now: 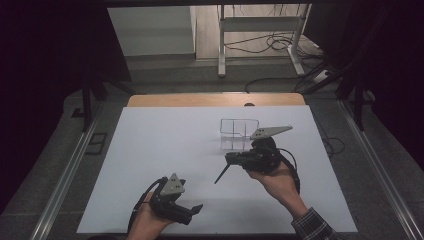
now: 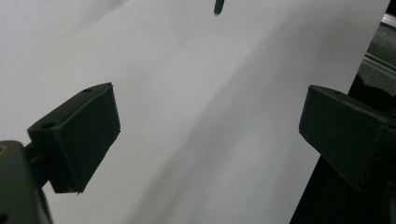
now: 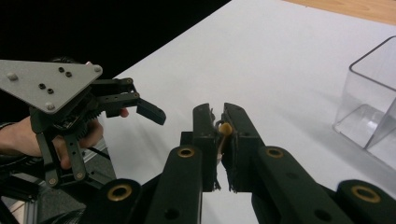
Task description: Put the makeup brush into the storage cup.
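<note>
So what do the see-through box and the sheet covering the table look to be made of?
The box looks like clear rigid plastic, possibly acrylic: see-through walls, bright glossy edges, an inner divider. The sheet looks like matte white paper or thin board: flat, even, no glare, with a wooden table edge showing past its far side. Neither can be settled by look alone.

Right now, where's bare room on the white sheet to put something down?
Left half of the white sheet, from far edge to the left gripper, is bare. Crowded right of centre: clear plastic container, right gripper shut on a thin dark stick.
</note>
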`<state>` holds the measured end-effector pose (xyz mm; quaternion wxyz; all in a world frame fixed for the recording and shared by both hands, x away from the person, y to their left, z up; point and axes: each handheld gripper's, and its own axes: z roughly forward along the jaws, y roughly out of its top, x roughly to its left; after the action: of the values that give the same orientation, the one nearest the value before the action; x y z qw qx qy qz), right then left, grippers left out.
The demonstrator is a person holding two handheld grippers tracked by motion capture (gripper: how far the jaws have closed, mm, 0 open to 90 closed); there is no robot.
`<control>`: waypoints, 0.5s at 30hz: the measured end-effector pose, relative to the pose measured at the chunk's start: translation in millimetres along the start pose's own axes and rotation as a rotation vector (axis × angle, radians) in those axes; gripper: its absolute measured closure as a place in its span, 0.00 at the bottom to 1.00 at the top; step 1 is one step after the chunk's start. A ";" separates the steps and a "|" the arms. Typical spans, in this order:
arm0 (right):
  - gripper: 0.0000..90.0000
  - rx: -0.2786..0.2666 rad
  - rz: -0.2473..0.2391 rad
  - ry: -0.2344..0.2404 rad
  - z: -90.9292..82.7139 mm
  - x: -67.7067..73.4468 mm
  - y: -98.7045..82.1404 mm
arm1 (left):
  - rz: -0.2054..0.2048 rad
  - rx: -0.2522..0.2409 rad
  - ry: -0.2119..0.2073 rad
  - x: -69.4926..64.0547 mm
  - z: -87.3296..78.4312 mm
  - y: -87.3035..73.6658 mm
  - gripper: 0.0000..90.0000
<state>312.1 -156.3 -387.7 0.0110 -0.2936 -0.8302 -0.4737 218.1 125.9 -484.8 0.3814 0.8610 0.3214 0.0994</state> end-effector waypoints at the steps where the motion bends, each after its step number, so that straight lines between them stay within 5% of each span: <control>1: 0.93 -0.002 -0.003 -0.003 -0.4 -0.4 1.1 | -0.003 0.001 0.004 0.2 -0.6 -0.8 0.06; 15: 0.93 -0.015 -0.016 -0.039 -7.6 -8.0 17.6 | -0.022 0.014 0.050 7.4 -10.3 -13.2 0.03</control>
<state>325.5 -159.5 -372.1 -0.0112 -0.2964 -0.8290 -0.4741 213.2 143.2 -487.7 0.3682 0.8573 0.3412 0.1142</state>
